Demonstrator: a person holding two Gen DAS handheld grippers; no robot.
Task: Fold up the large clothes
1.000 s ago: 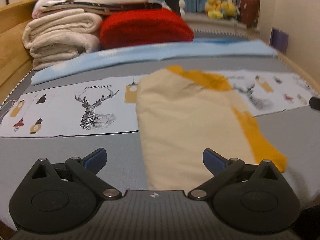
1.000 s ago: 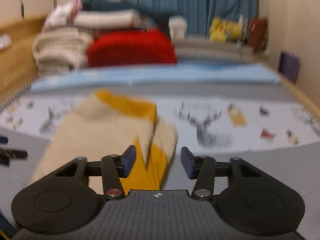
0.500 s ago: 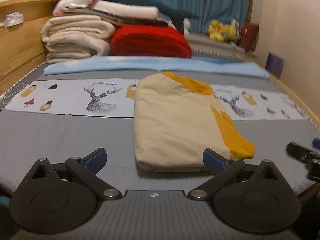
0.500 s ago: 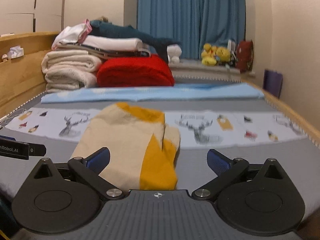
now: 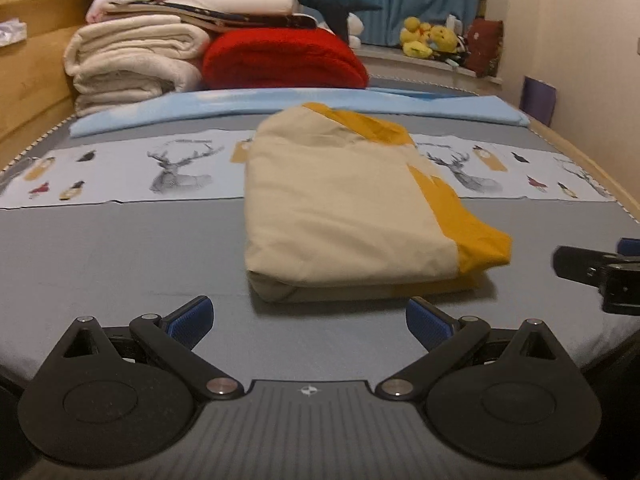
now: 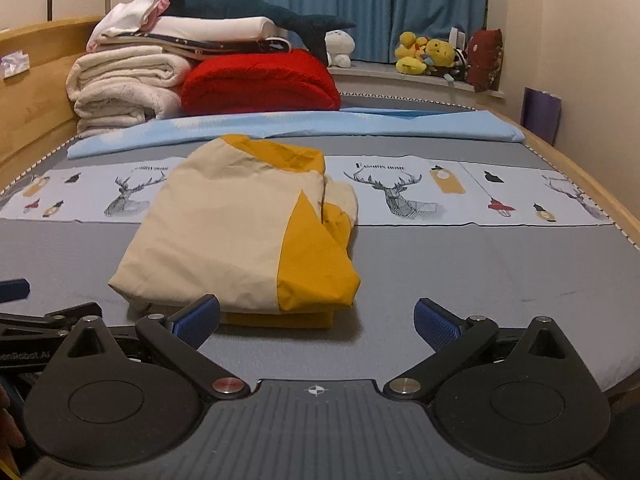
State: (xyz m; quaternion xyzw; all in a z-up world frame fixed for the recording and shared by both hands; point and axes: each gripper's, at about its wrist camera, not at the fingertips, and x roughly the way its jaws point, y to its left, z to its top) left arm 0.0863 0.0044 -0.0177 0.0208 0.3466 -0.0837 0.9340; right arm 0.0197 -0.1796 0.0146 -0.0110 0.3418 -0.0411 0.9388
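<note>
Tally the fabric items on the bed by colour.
Cream-and-mustard folded garment: 1
Red blanket: 1
Cream folded blankets: 2
Light blue sheet: 1
Total: 5, not counting the mixed pile stacked on top.

One folded garment [image 6: 224, 236], two grippers [image 5: 308, 318] [image 6: 316, 320], one red blanket [image 6: 260, 84].

From my left camera I see the left gripper [image 5: 308, 320] with its blue-padded jaws spread wide, holding nothing, low over the grey bed sheet [image 5: 120, 256]. Just ahead lies the folded cream and mustard garment [image 5: 344, 208] — a neat stack, its far end over the deer-print strip [image 5: 176, 168]. At the right edge, the right gripper [image 5: 600, 272] pokes into view, near the garment's mustard corner but apart from it. Further back — a red blanket [image 5: 280, 60] beside stacked cream blankets [image 5: 132, 60].
</note>
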